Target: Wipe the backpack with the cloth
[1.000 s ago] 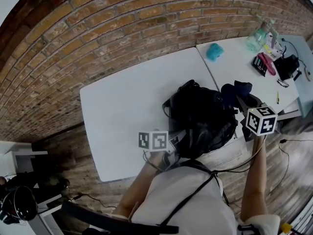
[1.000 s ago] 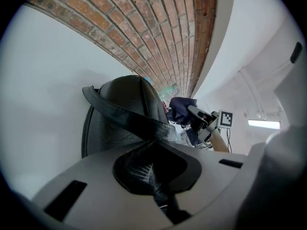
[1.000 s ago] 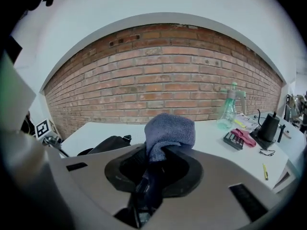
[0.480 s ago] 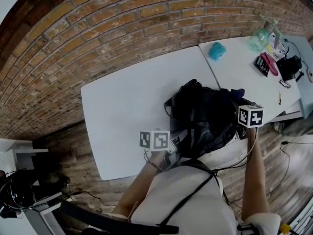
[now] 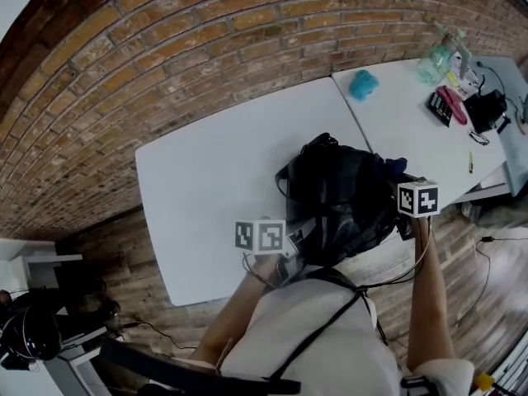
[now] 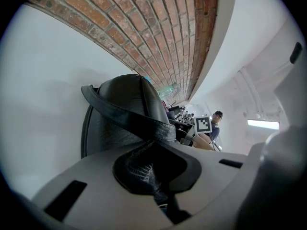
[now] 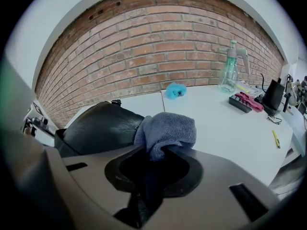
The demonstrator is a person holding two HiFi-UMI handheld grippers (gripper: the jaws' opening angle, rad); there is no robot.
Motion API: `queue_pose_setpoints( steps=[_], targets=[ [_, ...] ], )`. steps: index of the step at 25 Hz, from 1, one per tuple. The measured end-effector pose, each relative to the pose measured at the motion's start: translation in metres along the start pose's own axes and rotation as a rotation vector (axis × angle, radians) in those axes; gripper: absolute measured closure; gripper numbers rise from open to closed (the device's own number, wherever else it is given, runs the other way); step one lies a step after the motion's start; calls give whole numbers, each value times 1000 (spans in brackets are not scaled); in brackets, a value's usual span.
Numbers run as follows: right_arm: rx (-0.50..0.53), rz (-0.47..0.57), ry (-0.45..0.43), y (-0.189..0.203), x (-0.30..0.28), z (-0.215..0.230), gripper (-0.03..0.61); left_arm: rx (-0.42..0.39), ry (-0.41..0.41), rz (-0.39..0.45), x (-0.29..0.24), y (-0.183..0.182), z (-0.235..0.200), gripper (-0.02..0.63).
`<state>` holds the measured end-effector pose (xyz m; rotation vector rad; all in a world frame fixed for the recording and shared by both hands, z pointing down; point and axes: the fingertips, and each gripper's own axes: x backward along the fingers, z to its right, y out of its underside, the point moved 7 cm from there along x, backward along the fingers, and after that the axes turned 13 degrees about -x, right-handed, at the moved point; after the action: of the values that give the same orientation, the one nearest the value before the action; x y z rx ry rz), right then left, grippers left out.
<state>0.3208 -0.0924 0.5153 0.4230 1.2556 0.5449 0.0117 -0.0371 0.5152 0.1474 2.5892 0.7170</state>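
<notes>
A black backpack [image 5: 334, 192] lies at the near edge of a white table [image 5: 206, 172]. The left gripper [image 6: 153, 176], at the bag's 7 o'clock, pinches its dark fabric. The right gripper [image 7: 148, 176], at 3 o'clock, has its jaws clamped on a blue-grey cloth [image 7: 165, 131] — bunched at the bag's side.

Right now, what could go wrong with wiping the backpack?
The cloth might slip out of the right gripper, which pinches only a bunched part of it. The backpack sits near the table edge, so it might slide off if the left gripper loses its pinch of fabric.
</notes>
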Motion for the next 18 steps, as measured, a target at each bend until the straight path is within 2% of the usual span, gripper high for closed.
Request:
queue_pose_setpoints(
  steps=[18],
  targets=[
    [-7, -34, -46, 32, 21, -8, 502, 4, -1, 15, -1, 1, -1, 611]
  ],
)
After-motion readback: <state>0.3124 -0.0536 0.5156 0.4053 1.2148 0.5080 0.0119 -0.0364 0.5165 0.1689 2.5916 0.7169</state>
